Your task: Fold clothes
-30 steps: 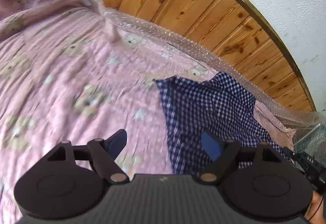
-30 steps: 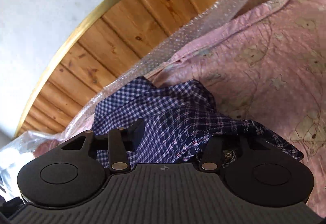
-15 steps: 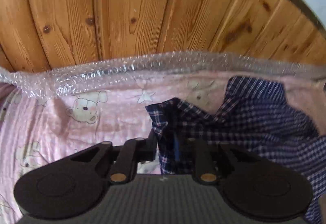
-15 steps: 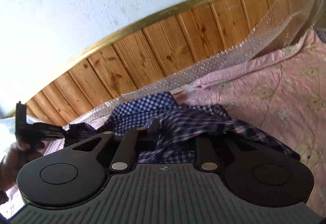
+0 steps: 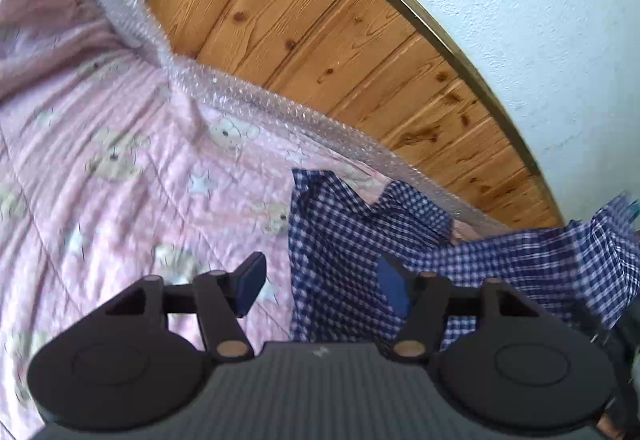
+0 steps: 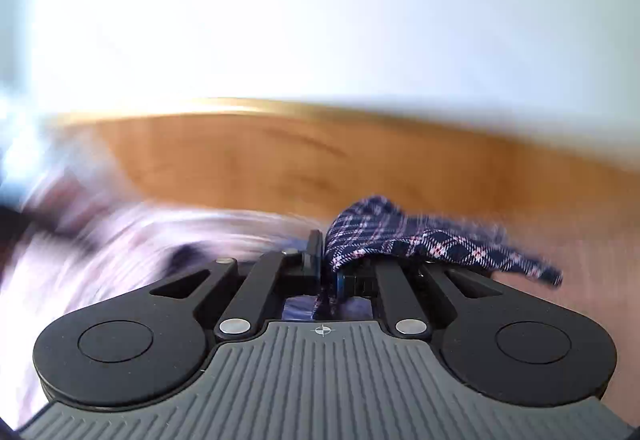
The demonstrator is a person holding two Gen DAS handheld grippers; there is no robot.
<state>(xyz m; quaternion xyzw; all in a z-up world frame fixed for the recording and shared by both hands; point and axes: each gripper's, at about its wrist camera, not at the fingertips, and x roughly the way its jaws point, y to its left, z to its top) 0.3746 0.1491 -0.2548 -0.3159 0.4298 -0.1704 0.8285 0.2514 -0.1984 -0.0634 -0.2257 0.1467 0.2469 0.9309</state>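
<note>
A navy and white checked shirt lies on the pink bedspread near the headboard, one part stretched up and off to the right. My left gripper is open and empty just above the shirt's left edge. My right gripper is shut on a fold of the checked shirt, which drapes over its right finger. The right wrist view is heavily motion-blurred.
A wooden headboard with a brass rim curves behind the bed under a white wall. Bubble wrap runs along the headboard's foot. The headboard also shows blurred in the right wrist view.
My left gripper, shut on the shirt's edge half a second ago, has opened and let go. My right gripper has swung upward fast with the shirt in it.
</note>
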